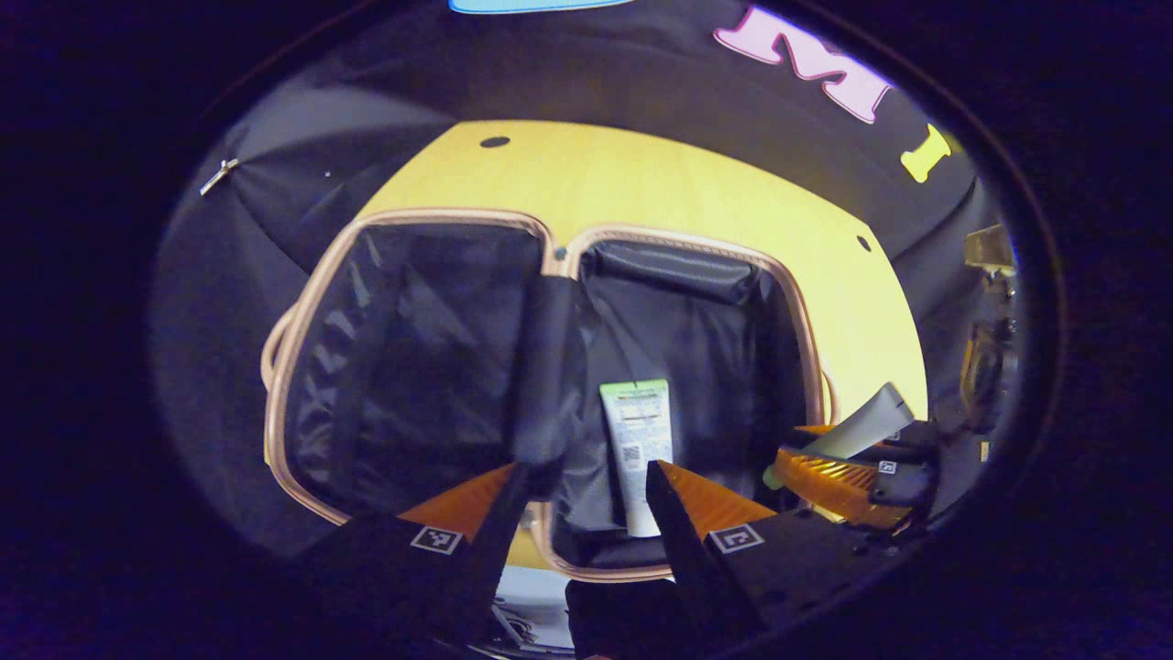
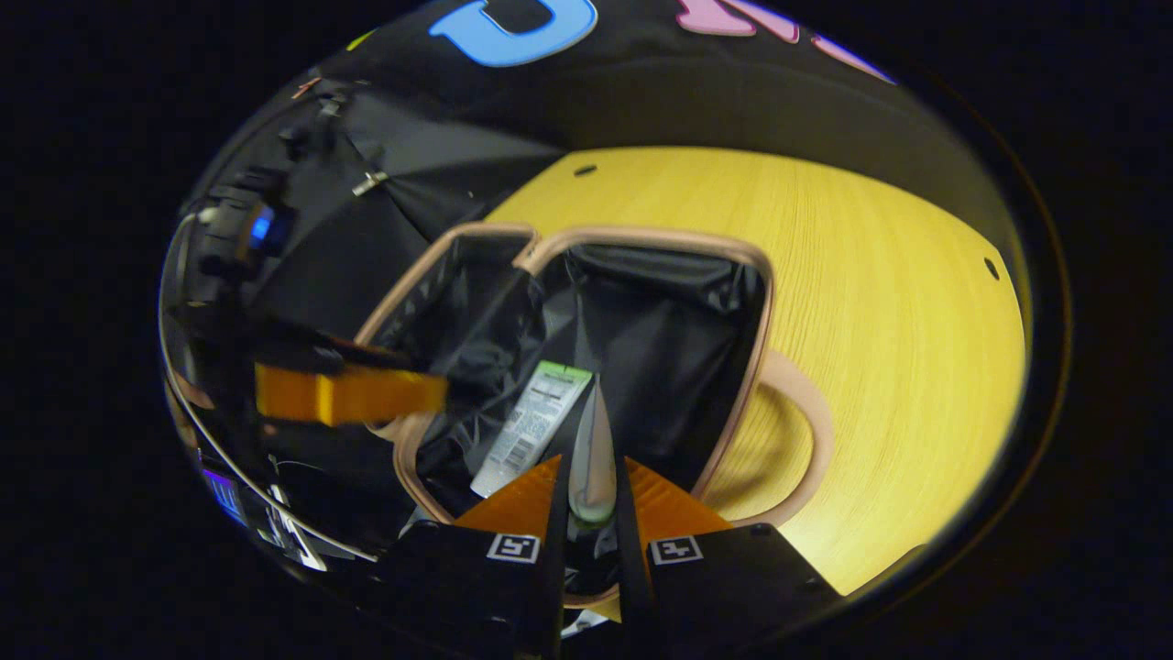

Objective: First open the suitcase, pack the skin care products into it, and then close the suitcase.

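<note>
Suitcase (image 1: 550, 266) open on yellow table (image 1: 641, 183), tube (image 1: 637, 449) inside; left claw (image 1: 586, 490) wide, right claw (image 2: 591, 500) gripping second tube (image 2: 592, 449)

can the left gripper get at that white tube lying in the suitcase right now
Probably yes. The left gripper is open and empty, just above the white tube lying in the open suitcase, with nothing between them. The right gripper, holding a grey tube, stays off to the side.

left gripper (image 1: 586, 486) body: black blocks, a square black-and-white marker on each
right gripper (image 2: 591, 490) body: black, a square marker on each side
finger (image 2: 522, 502) shape: ribbed wedges tapering forward
</note>
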The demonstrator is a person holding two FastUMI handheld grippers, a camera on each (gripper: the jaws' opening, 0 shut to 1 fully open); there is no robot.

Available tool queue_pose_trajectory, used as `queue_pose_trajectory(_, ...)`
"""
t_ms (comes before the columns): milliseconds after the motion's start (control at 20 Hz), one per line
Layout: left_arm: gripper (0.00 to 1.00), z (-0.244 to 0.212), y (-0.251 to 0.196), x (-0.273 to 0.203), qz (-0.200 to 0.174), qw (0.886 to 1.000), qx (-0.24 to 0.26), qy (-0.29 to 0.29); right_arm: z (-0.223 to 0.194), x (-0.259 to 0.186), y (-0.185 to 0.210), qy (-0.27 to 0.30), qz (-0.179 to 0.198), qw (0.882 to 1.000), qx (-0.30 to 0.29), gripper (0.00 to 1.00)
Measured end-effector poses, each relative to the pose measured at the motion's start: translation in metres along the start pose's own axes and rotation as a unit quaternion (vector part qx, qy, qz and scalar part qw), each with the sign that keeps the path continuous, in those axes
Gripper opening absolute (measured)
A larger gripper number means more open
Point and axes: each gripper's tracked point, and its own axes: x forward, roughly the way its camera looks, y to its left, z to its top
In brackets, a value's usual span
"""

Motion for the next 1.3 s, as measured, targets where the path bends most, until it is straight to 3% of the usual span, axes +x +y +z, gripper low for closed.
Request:
queue_pose_trajectory(250,0.86,-0.002,0.131,-0.005,0.064,0.994,-0.080,-0.028,-0.017,0.028,-0.003,0.060,-0.054,0.995,0.053,0.29)
queue_pose_trajectory(300,0.86,-0.007,0.155,-0.008,0.079,0.991,-0.105,-0.029,-0.017,0.031,-0.005,0.059,-0.066,0.994,0.068,0.22)
queue_pose_trajectory(350,0.86,-0.009,0.173,-0.013,0.085,0.987,-0.132,-0.034,-0.017,0.032,-0.005,0.059,-0.073,0.993,0.075,0.36)
queue_pose_trajectory(400,0.86,-0.010,0.185,-0.016,0.086,0.983,-0.156,-0.039,-0.018,0.033,-0.004,0.058,-0.078,0.992,0.075,0.29)
queue_pose_trajectory(450,0.86,-0.008,0.201,-0.018,0.091,0.979,-0.178,-0.044,-0.016,0.034,0.000,0.047,-0.071,0.994,0.075,0.31)
queue_pose_trajectory(550,0.86,0.001,0.232,-0.014,0.107,0.970,-0.211,-0.061,0.001,0.021,0.030,0.008,-0.015,0.995,0.096,0.58)
queue_pose_trajectory(700,0.86,0.014,0.270,-0.012,0.113,0.956,-0.256,-0.083,0.017,-0.010,0.042,-0.063,0.007,0.996,0.070,0.98)
queue_pose_trajectory(900,0.86,0.038,0.305,0.008,0.098,0.942,-0.309,-0.087,0.033,-0.047,0.035,-0.119,0.000,0.992,0.045,0.97)
queue_pose_trajectory(1150,0.87,0.037,0.309,0.052,0.070,0.940,-0.334,-0.021,0.038,-0.069,0.004,-0.144,-0.029,0.984,0.100,0.97)
queue_pose_trajectory(1250,0.87,0.028,0.306,0.068,0.087,0.945,-0.315,0.008,0.032,-0.077,-0.006,-0.150,-0.041,0.982,0.111,0.97)
queue_pose_trajectory(1300,0.86,0.023,0.309,0.068,0.117,0.949,-0.293,0.018,0.024,-0.079,-0.010,-0.146,-0.046,0.982,0.114,0.97)
